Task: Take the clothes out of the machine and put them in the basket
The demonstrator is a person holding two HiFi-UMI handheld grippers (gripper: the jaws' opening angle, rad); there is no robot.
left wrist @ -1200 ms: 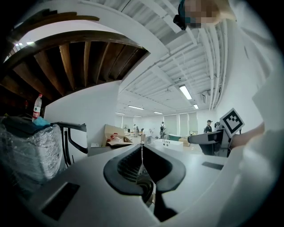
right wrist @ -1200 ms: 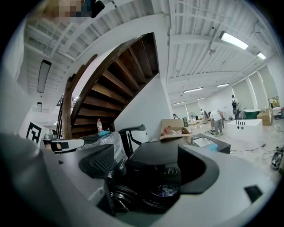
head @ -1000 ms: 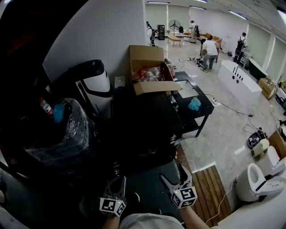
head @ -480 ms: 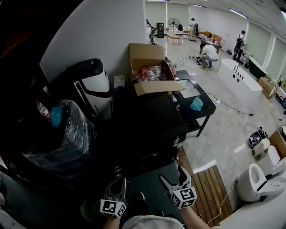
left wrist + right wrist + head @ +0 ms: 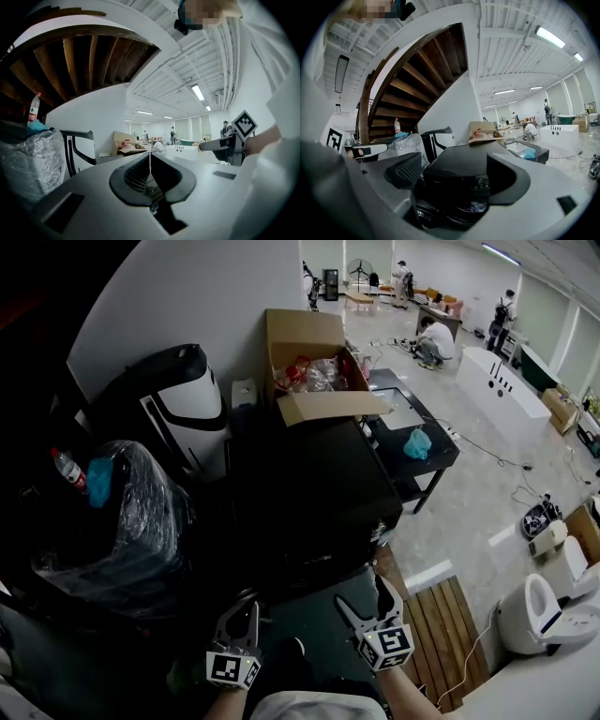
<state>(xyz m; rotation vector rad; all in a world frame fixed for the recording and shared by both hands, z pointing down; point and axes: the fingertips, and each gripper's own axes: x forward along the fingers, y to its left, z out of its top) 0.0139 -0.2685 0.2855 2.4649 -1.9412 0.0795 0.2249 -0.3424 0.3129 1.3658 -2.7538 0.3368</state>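
Left claw (image 5: 246, 610) clenched on nothing, right claw (image 5: 364, 601) released — both near the black washing machine (image 5: 309, 493); a blind reach could knock its round door (image 5: 464, 213).

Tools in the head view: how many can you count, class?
2. The left tool is at bottom centre, closed; the right tool is just beside it, open. None seem hidden.

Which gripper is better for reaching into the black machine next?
Probably the right gripper. Its jaws stand apart, and its view looks straight at the black machine, framed between them. The left gripper has its jaws together and would have to open first.
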